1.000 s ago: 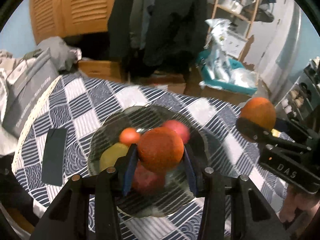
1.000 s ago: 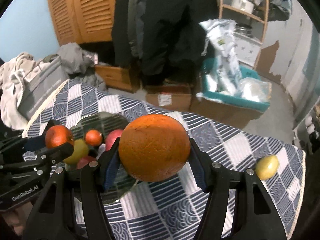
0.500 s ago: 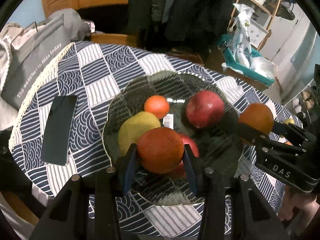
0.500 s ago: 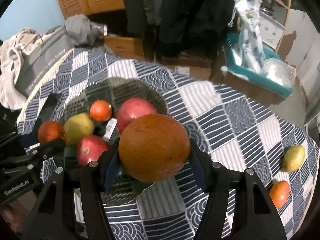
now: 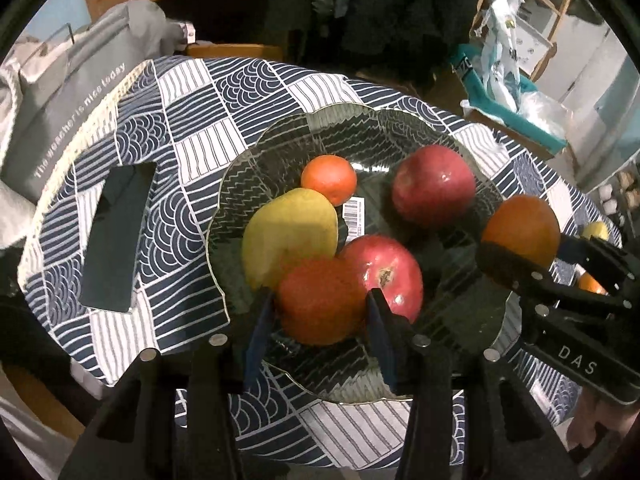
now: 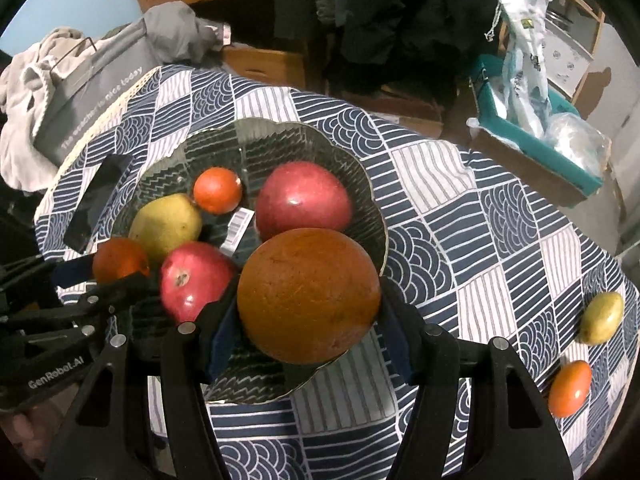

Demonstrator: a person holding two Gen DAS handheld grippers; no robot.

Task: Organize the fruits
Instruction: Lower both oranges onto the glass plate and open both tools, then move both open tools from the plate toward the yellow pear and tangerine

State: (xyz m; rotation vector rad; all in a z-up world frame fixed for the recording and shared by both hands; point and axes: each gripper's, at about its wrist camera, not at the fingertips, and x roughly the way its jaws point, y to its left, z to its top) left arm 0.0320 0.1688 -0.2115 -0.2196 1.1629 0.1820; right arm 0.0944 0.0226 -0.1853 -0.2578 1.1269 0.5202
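Sitting right between the left gripper's (image 5: 320, 312) blue pads, the smaller orange (image 5: 320, 300) is low in the glass bowl (image 5: 280, 136), tucked against the pear (image 5: 288, 232) and a red apple (image 5: 384, 272); the jaws are opening around it, and the left pad looks just clear. Meanwhile the right gripper (image 6: 308, 320) is clamped on the big orange (image 6: 308, 296) over the bowl's near right rim, so it probably goes down beside the other apple (image 6: 302, 196). Two more fruits (image 6: 602, 316) wait far right on the tablecloth (image 6: 480, 216).
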